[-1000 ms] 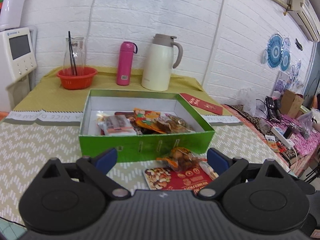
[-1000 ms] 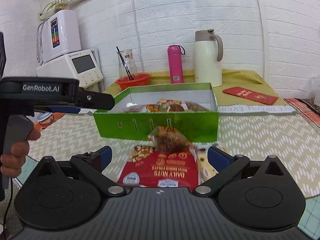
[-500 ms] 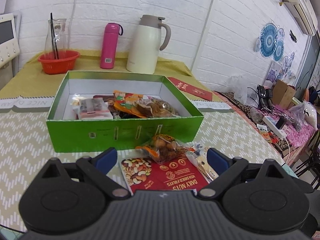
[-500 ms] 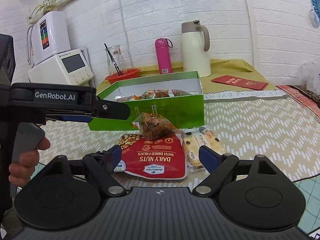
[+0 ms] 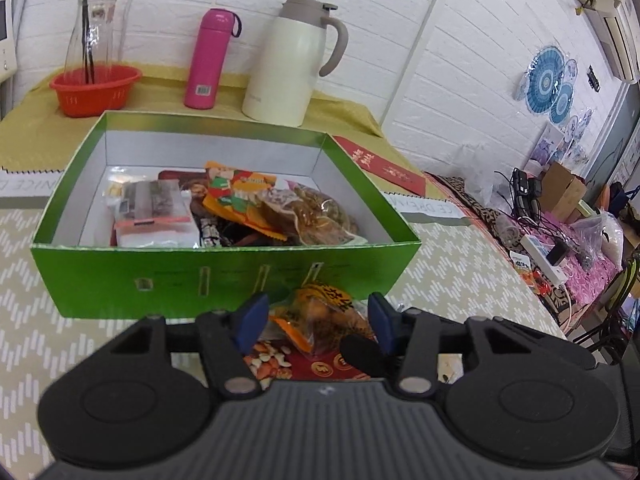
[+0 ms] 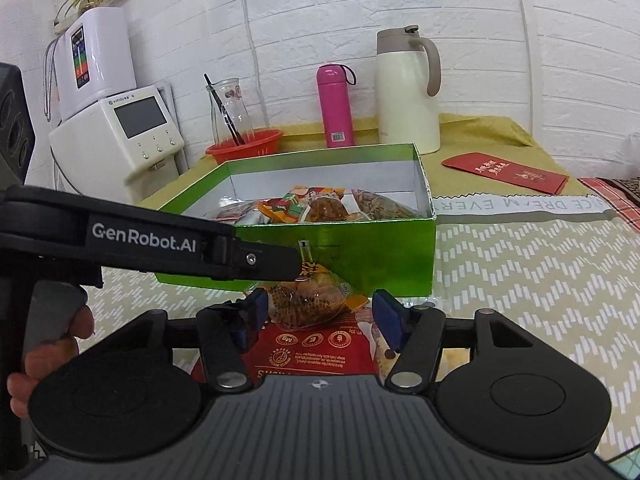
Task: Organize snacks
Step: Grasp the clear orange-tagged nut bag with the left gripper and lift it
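Cataloguing the left wrist view first: your left gripper [image 5: 316, 320] sat at lower centre, its jaws having just been closing, with the clear snack bag [image 5: 320, 320] of orange-brown pieces between the blue pads [image 5: 252, 318]. The pads stood just beside the bag's sides; whether they pressed on it you could not tell from this view. The bag lay on a red nut packet [image 5: 296, 364], just in front of the green box [image 5: 224, 276] that filled mid-frame. Inside the box: a pale wrapped pack at left, an orange cartoon pouch [image 5: 236, 196] at centre, a brown crinkled bag at right. Upper frame, left to right: red basket [image 5: 96, 90] with a glass carafe standing in it, pink flask [image 5: 210, 58], cream jug [image 5: 290, 60]. A red envelope [image 5: 384, 166] lay right of the box.

Right wrist view: your right gripper [image 6: 318, 312] occupied lower centre, jaws spread and having just been closing a little, the same snack bag [image 6: 308, 300] between them with a gap showing at the right pad. The left gripper's black arm [image 6: 160, 240] crossed from the left edge, its tip ending over the bag's top; your hand [image 6: 48, 344] gripped its handle at lower left. The green box [image 6: 360, 256] stood directly behind the bag, the red nut packet [image 6: 316, 348] beneath it. The cream jug [image 6: 408, 88] and pink flask [image 6: 334, 106] stood at upper centre, a white appliance [image 6: 120, 136] at upper left, the red envelope [image 6: 506, 172] at right.
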A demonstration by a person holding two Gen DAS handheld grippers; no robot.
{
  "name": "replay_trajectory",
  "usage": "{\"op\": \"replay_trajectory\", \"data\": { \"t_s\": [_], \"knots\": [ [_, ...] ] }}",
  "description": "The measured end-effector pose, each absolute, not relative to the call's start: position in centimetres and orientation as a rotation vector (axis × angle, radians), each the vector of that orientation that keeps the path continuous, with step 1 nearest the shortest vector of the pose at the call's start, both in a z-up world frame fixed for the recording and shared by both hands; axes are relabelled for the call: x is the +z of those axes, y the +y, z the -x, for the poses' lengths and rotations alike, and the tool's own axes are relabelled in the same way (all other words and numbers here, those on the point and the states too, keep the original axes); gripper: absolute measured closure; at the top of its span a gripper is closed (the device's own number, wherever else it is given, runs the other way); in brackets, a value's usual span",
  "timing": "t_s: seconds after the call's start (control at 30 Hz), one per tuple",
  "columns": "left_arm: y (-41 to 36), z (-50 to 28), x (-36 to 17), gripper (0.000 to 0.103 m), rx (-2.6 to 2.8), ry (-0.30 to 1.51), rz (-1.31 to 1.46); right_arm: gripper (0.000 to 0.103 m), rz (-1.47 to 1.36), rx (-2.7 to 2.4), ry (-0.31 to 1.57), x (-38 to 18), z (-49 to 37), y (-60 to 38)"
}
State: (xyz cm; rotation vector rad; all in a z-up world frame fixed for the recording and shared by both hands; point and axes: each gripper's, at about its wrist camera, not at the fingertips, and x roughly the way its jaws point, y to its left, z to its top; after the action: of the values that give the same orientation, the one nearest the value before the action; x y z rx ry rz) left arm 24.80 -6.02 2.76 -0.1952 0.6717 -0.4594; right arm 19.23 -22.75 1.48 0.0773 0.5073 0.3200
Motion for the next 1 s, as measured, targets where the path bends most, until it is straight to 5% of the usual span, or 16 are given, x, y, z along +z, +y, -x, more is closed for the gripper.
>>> {"op": "replay_trajectory", "data": {
  "t_s": [0.1, 0.17, 0.27, 0.67, 1.0],
  "knots": [
    [-5.9, -25.3, 2.3, 0.068, -0.471, 0.683, 0.197, 0.016, -0.076, 0.318, 0.527, 1.1, -20.2, -22.6],
    [-5.9, -25.5, 2.0, 0.079, -0.491, 0.681, 0.197, 0.035, -0.074, 0.324, 0.546, 0.7, -20.7, -22.3],
    [-5.7, -25.3, 1.9, 0.086, -0.518, 0.68, 0.219, 0.045, -0.055, 0.322, 0.537, 0.7, -20.2, -22.0],
    [-4.0, -17.4, 4.0, 0.088, -0.52, 0.597, 0.188, 0.047, -0.007, 0.369, 0.479, 2.8, -13.6, -21.1],
    [-0.6, -9.8, 0.3, 0.084, -0.525, 0.682, 0.277, 0.045, 0.034, 0.51, 0.597, -0.2, -7.0, -19.7]
  ]
}}
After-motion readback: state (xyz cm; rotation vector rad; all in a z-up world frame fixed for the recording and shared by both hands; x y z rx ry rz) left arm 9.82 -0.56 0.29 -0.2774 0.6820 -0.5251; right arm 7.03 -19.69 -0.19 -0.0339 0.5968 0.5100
